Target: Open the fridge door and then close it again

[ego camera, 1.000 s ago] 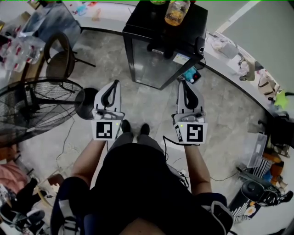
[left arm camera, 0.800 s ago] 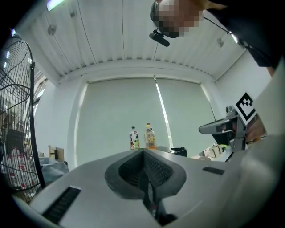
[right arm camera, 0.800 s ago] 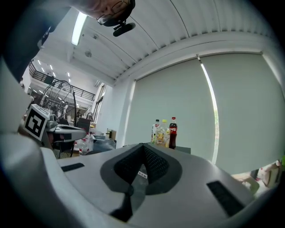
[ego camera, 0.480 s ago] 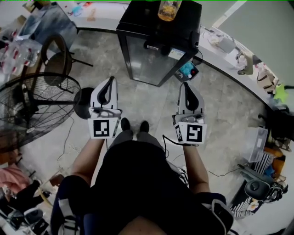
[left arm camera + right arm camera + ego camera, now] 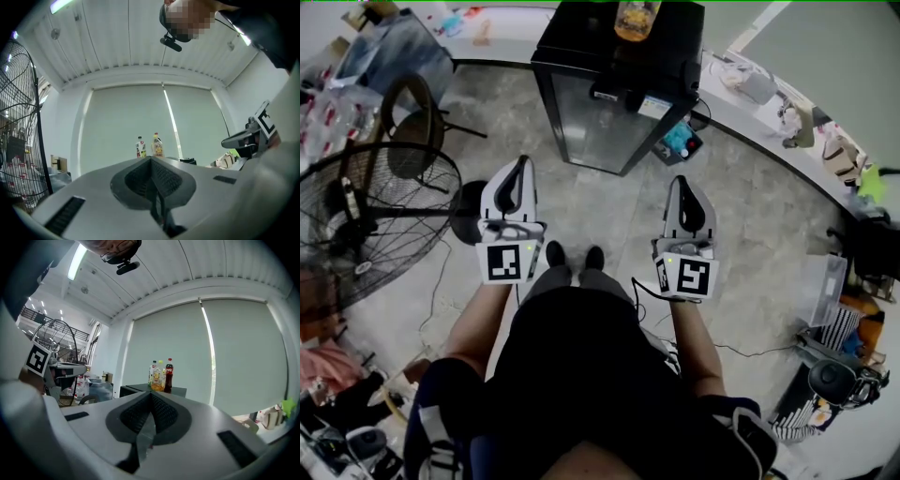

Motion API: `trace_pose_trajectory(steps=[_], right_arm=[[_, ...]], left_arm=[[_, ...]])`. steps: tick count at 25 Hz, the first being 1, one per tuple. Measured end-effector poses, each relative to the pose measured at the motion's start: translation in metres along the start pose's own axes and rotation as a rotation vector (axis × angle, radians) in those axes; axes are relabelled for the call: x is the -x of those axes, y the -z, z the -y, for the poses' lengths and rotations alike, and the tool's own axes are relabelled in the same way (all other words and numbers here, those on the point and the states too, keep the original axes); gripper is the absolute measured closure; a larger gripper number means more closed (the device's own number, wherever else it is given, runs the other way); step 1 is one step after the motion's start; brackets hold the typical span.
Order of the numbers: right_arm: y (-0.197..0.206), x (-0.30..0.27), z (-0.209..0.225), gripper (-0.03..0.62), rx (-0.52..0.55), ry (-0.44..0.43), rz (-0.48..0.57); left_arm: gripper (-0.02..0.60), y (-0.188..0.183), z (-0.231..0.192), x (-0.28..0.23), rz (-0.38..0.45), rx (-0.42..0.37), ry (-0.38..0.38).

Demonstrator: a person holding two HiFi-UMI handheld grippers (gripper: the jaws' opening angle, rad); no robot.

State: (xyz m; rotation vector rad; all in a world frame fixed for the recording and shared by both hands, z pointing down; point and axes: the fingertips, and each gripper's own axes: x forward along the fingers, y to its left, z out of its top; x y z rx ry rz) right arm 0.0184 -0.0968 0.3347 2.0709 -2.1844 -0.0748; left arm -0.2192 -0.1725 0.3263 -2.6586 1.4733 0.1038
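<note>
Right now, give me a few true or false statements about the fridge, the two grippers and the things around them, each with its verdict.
1. The door of the fridge is shut. True.
2. The left gripper holds a bottle. False: its jaws are shut on nothing.
3. Bottles stand on top of the fridge. True.
4. The right gripper touches the fridge. False: it is apart from it, with bare floor between, jaws shut.
5. The fan stands on the person's right. False: it is on the left.

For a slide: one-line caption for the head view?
Person faces a closed glass-door fridge with a bottle on top, left gripper and right gripper held forward, jaws shut, empty.
</note>
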Motion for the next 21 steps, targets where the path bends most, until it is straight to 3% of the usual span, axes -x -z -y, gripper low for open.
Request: trace_pose_trajectory(steps=[21], right_arm=[[-0.0030, -0.0003, 0.0041, 0.576, 0.014, 0.009, -0.009]], left_arm=[[0.558, 0.0008, 0.0013, 0.0002, -0.005, 0.002, 0.000]])
